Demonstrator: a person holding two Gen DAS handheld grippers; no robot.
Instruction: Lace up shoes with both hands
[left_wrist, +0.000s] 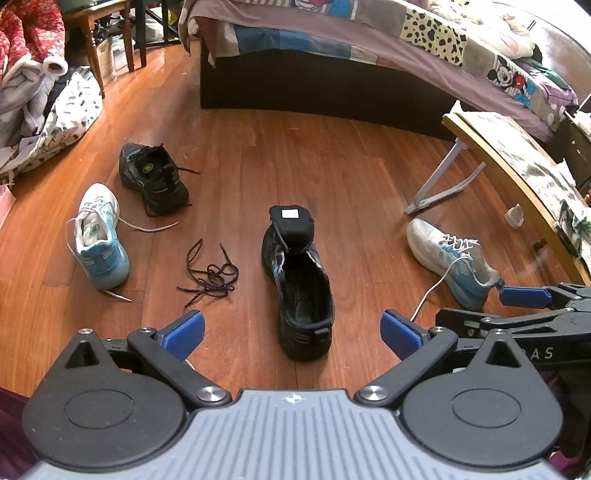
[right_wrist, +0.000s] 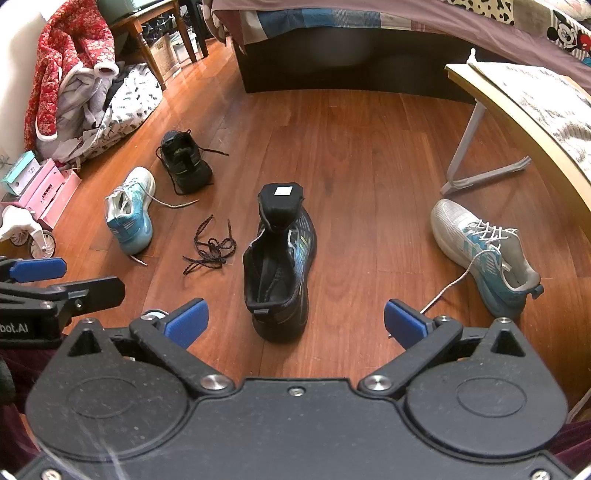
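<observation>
While both tools hang above the wooden floor (left_wrist: 332, 155), we hold the left gripper (left_wrist: 291, 332) with its jaws spread to their full width: the two blue pads (left_wrist: 183, 332) stand well apart, nothing lies between them, and they touch nothing. We hold the right gripper (right_wrist: 295, 325) in the same released condition, blue pads (right_wrist: 186, 323) wide apart, with no object grasped or contacted. The unlaced black shoe (left_wrist: 299, 288) stands upright on the floor between and beyond the fingers of each gripper, heel toward us, tongue (left_wrist: 291, 227) pulled up and forward, eyelets empty. Its loose dark lace (left_wrist: 210, 275) lies in a tangle on the floor just left of that shoe, apart from it and clear of both grippers. Farther left we see a white-and-blue shoe (left_wrist: 99, 243) with its pale lace trailing, and behind it a second black shoe (left_wrist: 153, 179). A second white-and-blue shoe (left_wrist: 454, 258) lies on its side to the right, its white lace running toward the left gripper's right finger in the left wrist view; we cannot tell whether it touches that finger. In the same view the right gripper's finger appears at the right edge.
</observation>
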